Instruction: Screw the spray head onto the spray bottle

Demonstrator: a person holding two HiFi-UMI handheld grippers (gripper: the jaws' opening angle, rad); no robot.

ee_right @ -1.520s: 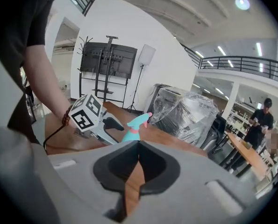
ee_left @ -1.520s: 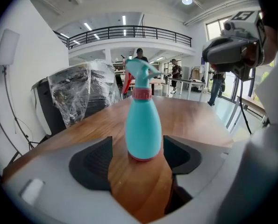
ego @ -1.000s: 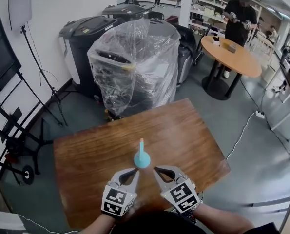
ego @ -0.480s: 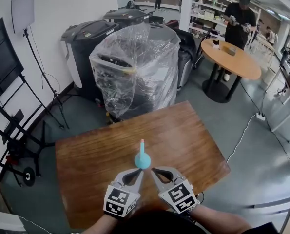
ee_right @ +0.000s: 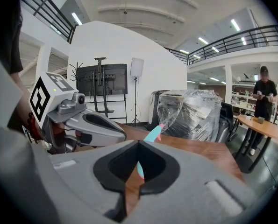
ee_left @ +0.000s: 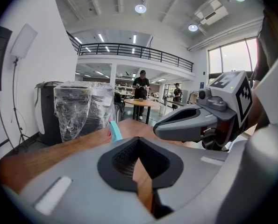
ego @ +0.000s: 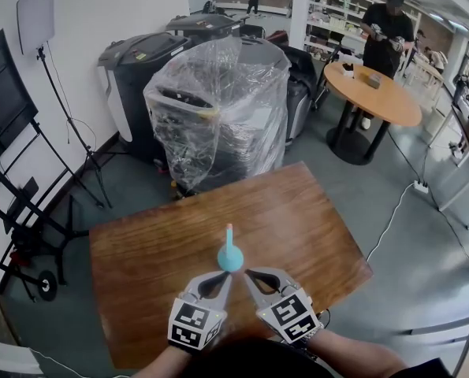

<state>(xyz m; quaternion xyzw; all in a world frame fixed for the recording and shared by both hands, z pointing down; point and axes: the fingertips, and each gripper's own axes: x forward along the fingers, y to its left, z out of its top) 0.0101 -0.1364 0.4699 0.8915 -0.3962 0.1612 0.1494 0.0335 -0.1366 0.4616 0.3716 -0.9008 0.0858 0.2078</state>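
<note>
- Shifted almost nothing against the second before: drew the tips of the left gripper (ego: 225,277) and the right gripper (ego: 249,275) only slightly nearer each other, and left the small teal plastic bottle with wide round base, thin neck and pink tip (ego: 229,256) standing in the same spot.
- Kept both pairs of jaws pressed fully together, with nothing between them in either gripper view.
- Judged this as no progress on the screwing: nothing gripped, nothing turned.
- Found the teal bottle upright on the brown wooden table (ego: 313,211).
- Held both grippers on the near side of the bottle, side by side and tilted gently down toward it.
- Set the left tip just beside the bottle's base on its left and the right tip just beside it on its right.
- Could not tell touching from merely close in any view.
- Saw the bottle ahead of the closed jaws in both gripper views, past the tips and not within them.
- Spotted no separate spray head near the bottle; could not tell the pink-tipped top from a head already fitted.
- Judged a grasp impossible without first parting at least one pair of jaws.
</note>
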